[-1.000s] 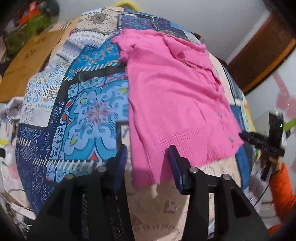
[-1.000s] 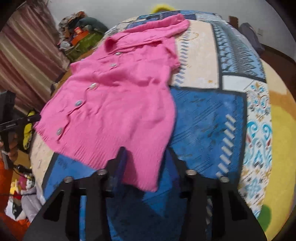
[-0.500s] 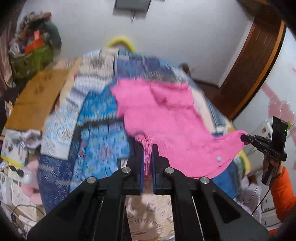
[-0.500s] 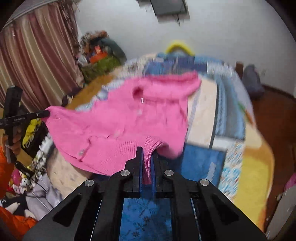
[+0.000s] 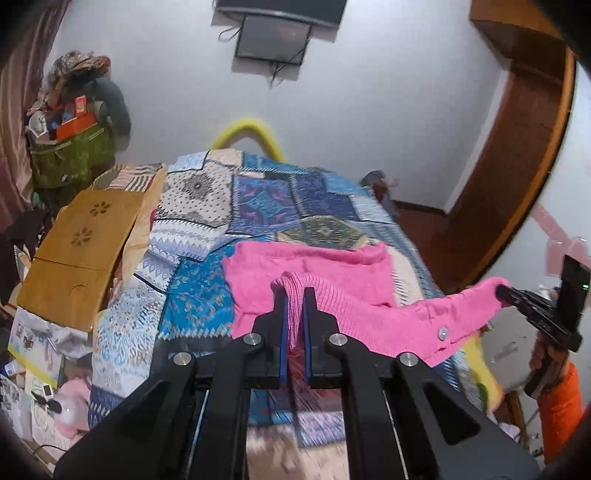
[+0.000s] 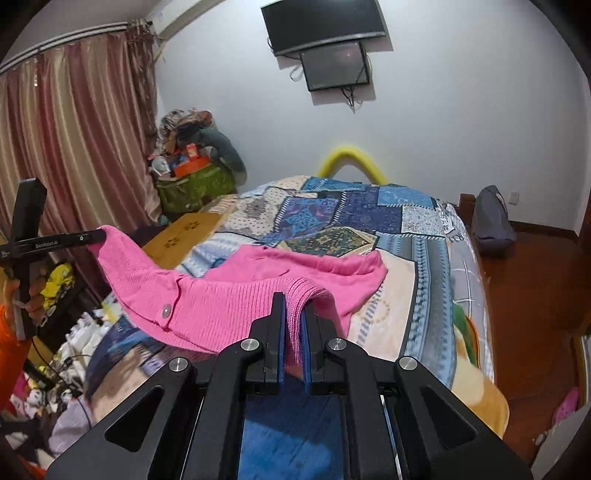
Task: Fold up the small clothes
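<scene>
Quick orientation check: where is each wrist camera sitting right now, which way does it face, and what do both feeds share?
Left wrist: rides the left gripper, facing along the bed toward the far wall; right gripper and its hand show at right.
Right wrist: rides the right gripper, facing the same wall; left gripper shows at left.
Shared: the pink cardigan, clamped at both hem corners, the bed, the wall TV.

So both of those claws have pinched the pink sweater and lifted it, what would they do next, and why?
Probably carry the hem forward toward the collar end. The left gripper and right gripper each clamp the pink cardigan at its ribbed hem, raised, while its far part lies on the patchwork bedspread.
</scene>
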Demonstrator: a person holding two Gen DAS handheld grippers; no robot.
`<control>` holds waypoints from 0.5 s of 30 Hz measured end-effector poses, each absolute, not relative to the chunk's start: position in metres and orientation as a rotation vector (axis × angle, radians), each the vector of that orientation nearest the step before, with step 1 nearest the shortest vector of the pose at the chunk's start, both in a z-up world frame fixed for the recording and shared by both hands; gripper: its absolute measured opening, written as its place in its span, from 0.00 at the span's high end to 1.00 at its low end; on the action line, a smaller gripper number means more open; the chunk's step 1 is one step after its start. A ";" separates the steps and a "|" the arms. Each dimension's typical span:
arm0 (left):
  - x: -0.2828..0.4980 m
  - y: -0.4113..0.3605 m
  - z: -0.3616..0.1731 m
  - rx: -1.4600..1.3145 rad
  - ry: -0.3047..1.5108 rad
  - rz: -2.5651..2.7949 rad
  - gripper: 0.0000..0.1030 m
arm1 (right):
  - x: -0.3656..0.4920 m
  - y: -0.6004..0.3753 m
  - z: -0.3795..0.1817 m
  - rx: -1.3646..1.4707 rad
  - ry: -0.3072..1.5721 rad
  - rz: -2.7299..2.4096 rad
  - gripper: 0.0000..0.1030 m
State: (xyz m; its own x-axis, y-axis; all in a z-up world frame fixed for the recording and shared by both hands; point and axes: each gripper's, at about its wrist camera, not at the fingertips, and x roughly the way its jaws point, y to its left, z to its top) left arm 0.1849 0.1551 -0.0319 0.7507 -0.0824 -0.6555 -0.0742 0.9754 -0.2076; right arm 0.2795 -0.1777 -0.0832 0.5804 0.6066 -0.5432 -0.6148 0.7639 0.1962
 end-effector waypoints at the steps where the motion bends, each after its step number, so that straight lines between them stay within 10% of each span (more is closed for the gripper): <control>1: 0.204 0.159 -0.042 -0.221 0.748 0.017 0.95 | 0.290 -0.172 -0.088 -0.016 0.643 0.710 0.94; 15: 0.403 0.219 -0.158 -0.281 0.993 0.103 0.94 | 0.458 -0.114 -0.153 -0.063 0.833 0.654 0.92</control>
